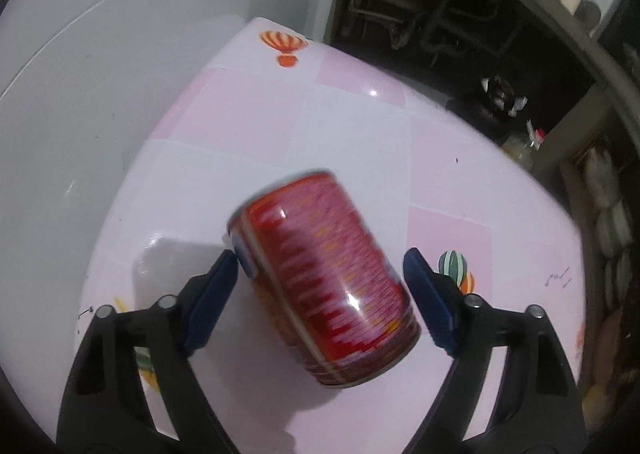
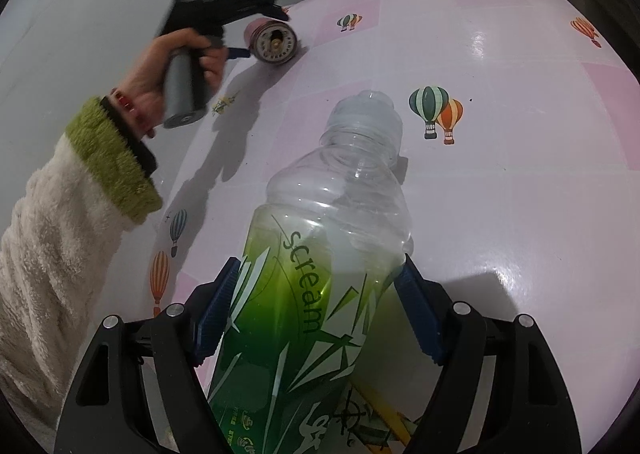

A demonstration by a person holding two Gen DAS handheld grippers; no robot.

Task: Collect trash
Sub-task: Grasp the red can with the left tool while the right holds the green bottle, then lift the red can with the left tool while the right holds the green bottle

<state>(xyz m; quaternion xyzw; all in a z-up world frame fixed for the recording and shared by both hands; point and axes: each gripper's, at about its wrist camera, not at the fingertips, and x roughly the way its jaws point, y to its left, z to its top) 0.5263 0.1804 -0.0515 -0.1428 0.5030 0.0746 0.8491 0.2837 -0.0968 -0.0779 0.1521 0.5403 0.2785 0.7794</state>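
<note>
A red tin can (image 1: 324, 278) lies on its side on the pink-and-white balloon tablecloth (image 1: 360, 126). My left gripper (image 1: 320, 266) straddles it with jaws open; the left pad touches the can, the right pad stands apart. The can's end (image 2: 276, 41) and the left gripper's fingers (image 2: 256, 4) also show in the right wrist view near the table's far left edge. My right gripper (image 2: 320, 274) is shut on a clear plastic bottle with a green "scream" label (image 2: 316, 294), its neck pointing away over the table.
The table edge runs close to the can on the left, with grey floor (image 1: 80, 94) beyond. Dark shelving and clutter (image 1: 460, 22) stand behind the table. A person's sleeved arm (image 2: 80, 194) holds the left gripper.
</note>
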